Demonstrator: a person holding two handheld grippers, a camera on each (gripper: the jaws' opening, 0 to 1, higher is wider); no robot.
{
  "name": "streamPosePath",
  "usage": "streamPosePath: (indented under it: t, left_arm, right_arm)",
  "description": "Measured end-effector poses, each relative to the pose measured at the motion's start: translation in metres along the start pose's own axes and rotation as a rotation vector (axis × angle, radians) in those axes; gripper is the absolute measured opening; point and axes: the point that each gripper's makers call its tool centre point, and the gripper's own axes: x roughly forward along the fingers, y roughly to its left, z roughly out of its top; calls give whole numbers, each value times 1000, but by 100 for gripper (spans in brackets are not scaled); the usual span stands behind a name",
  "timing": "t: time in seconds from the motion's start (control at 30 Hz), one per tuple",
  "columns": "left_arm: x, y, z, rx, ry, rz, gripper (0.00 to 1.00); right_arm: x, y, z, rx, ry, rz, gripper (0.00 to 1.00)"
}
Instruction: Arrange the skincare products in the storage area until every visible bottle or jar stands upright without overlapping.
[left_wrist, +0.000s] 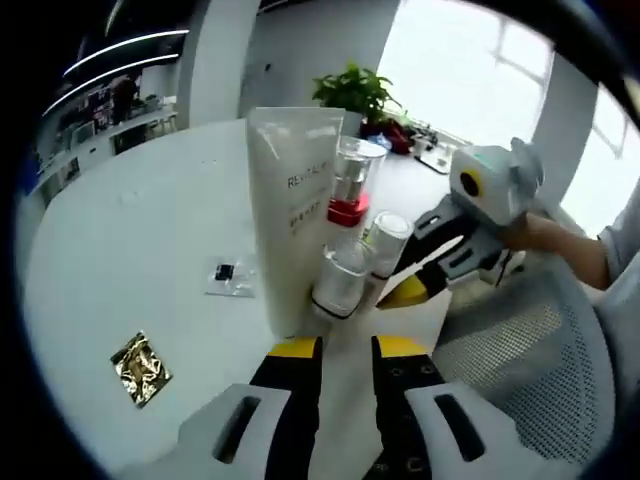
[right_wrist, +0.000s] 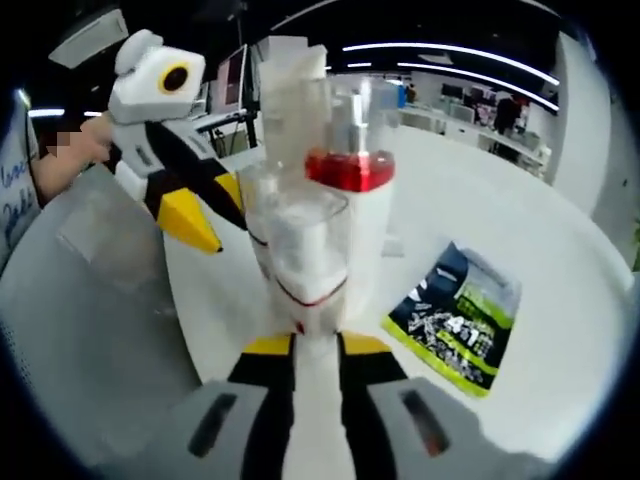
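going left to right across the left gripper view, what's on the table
gold foil packet → small clear sachet → tall white tube → clear bottle with red band → the right gripper, coming in from the right

White tube (left_wrist: 295, 200), grey lettering. Clear-capped bottle (left_wrist: 352, 185), red collar. Small bottles (left_wrist: 345, 280): clear caps, white bodies, thin red band in right gripper view. Left gripper (left_wrist: 345, 355), right gripper (right_wrist: 317, 350): black jaws, yellow tips, white bodies. Gold foil sachet (left_wrist: 140, 367). Black-and-lime packet (right_wrist: 455, 318), white print. White table (left_wrist: 130, 230). Green plant (left_wrist: 358, 90).
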Motion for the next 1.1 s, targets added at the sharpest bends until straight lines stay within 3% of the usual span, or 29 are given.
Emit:
streamPosePath:
  t: [0.27,0.8,1.1]
  left_arm:
    - [6,0,3,12,20,-20,16]
    - [19,5,-2,40,68,5,16]
    - [20,6,-3,43,64,13,15]
  right_arm:
    - [3,3,5,10,0,-4,16]
    - [0,6,21,65,4,-11,16]
    - [3,8,20,63,10,-7,15]
